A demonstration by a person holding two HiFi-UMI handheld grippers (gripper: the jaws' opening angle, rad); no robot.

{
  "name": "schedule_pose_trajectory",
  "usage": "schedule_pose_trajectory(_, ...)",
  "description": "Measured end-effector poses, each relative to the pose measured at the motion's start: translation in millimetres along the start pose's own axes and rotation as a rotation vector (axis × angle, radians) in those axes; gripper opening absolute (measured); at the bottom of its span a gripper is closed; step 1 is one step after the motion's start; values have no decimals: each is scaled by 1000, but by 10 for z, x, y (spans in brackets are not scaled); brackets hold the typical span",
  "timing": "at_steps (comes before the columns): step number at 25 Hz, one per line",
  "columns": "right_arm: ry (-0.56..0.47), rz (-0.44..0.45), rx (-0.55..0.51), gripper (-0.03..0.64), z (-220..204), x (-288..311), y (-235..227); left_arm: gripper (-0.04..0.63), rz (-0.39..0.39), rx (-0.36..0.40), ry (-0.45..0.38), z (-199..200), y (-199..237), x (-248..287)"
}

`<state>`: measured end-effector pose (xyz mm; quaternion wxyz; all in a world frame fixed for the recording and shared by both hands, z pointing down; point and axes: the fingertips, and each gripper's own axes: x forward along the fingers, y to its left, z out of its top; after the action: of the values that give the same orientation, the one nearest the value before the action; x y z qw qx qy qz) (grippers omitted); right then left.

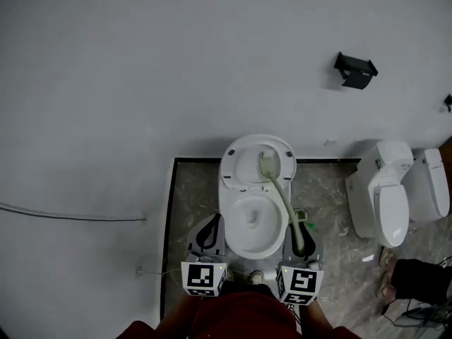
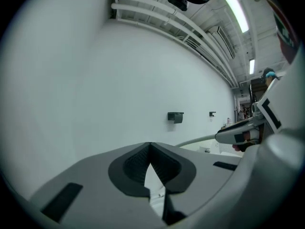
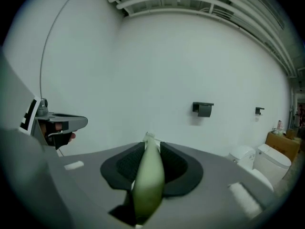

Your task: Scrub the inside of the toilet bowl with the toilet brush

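Right gripper [image 3: 148, 151] pinches the toilet brush [image 1: 281, 193]; sink its head from twelve o'clock into the toilet bowl [image 1: 227, 221]. Left gripper [image 2: 150, 149]: jaws together, empty.

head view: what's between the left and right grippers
The front of the toilet bowl lies between them in the head view: left gripper empty, right gripper holding the toilet brush.
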<state>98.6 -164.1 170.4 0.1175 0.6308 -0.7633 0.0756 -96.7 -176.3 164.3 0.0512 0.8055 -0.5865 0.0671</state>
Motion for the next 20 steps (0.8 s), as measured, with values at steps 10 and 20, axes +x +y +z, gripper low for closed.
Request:
schedule_pose_trajectory(10,-321,-112,-192,114,1325,-218,-171,5,35,44,-276,1177,238,-186)
schedule_pose_trajectory(20,-371,-111,-219,114,1553,-284,-95,6,52,62,-311,1406,300,-292)
